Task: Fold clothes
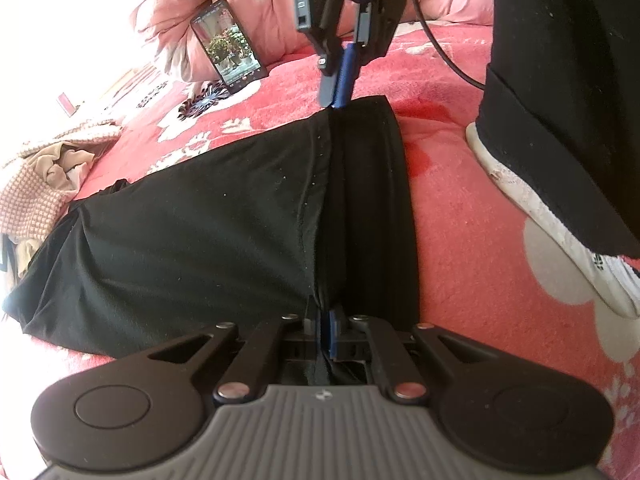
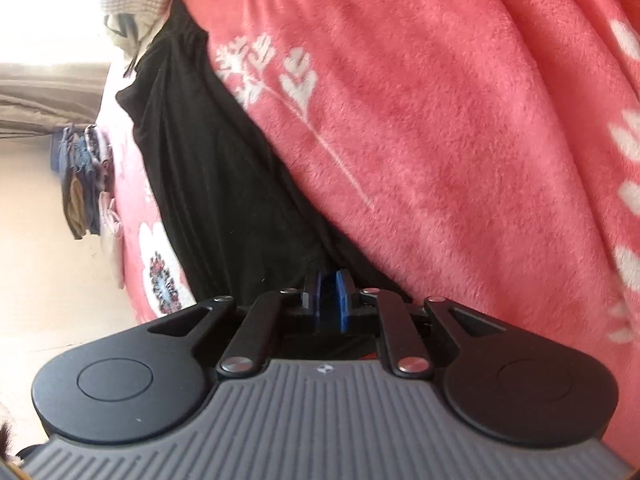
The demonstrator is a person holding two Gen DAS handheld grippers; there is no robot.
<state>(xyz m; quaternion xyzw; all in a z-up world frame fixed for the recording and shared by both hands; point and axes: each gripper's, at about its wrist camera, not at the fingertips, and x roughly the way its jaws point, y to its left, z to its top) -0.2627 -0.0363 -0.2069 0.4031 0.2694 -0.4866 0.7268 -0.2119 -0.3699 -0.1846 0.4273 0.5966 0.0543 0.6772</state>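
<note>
Left gripper (image 1: 326,332) jaws clamped on the black garment (image 1: 192,232)'s near end; right gripper (image 1: 338,80) jaws pinch its far end, garment stretched between on the pink blanket (image 1: 460,208). Risk: thin bunched fabric slipping a clamp, fold skewing; phone (image 1: 228,46) beyond garment.

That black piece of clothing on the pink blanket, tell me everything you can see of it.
The black garment is a thin, soft-looking, matte fabric, with tiny pale lint specks. It lies stretched across the pink flowered blanket, with a ridge or fold line running between the two grippers. The left gripper pinches its near edge; the right gripper pinches the far edge. Its far left end bunches near a pile of checked and beige clothes. What kind of garment it is cannot be told.
</note>
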